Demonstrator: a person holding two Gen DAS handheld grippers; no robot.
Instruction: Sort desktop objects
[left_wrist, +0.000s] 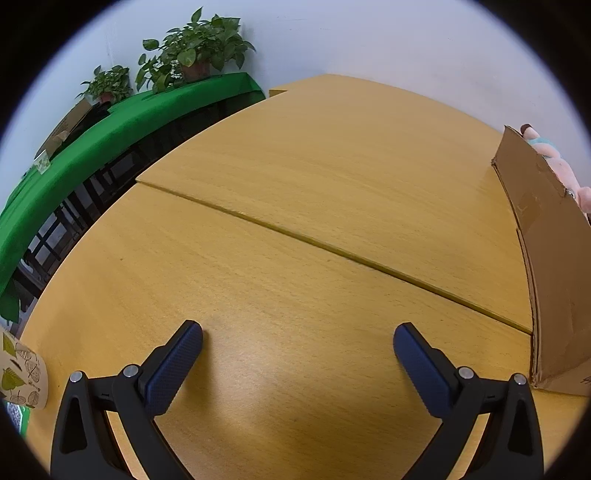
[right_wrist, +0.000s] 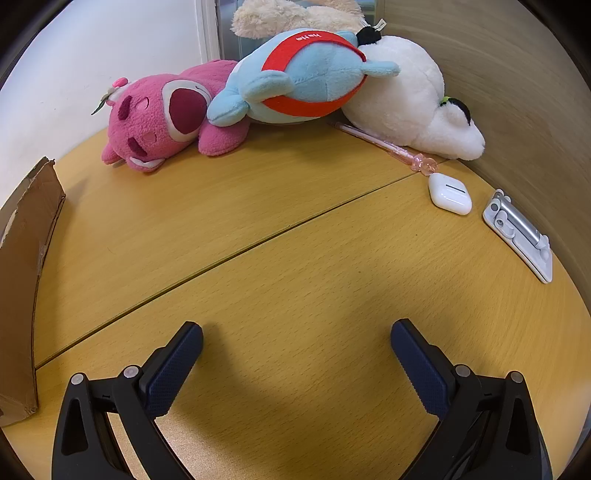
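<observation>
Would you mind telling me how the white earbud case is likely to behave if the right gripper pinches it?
The white earbud case looks glossy and rounded, so it may slip between the pads. It seems rigid, small and probably light. Lying flat on the wooden desk, it will likely slide rather than roll.

Black claw (left_wrist: 297, 341) frames, navy textured pads (right_wrist: 173, 369), silver screws.

Bare tabletop (right_wrist: 258, 258) lies open ahead of both wide-spread jaws. A cardboard box (left_wrist: 550, 266) walls the middle. Plush toys (right_wrist: 295, 81) block the far edge; a pen (right_wrist: 384, 146), earbud case (right_wrist: 450, 194) and phone stand (right_wrist: 519, 234) crowd the right.
</observation>
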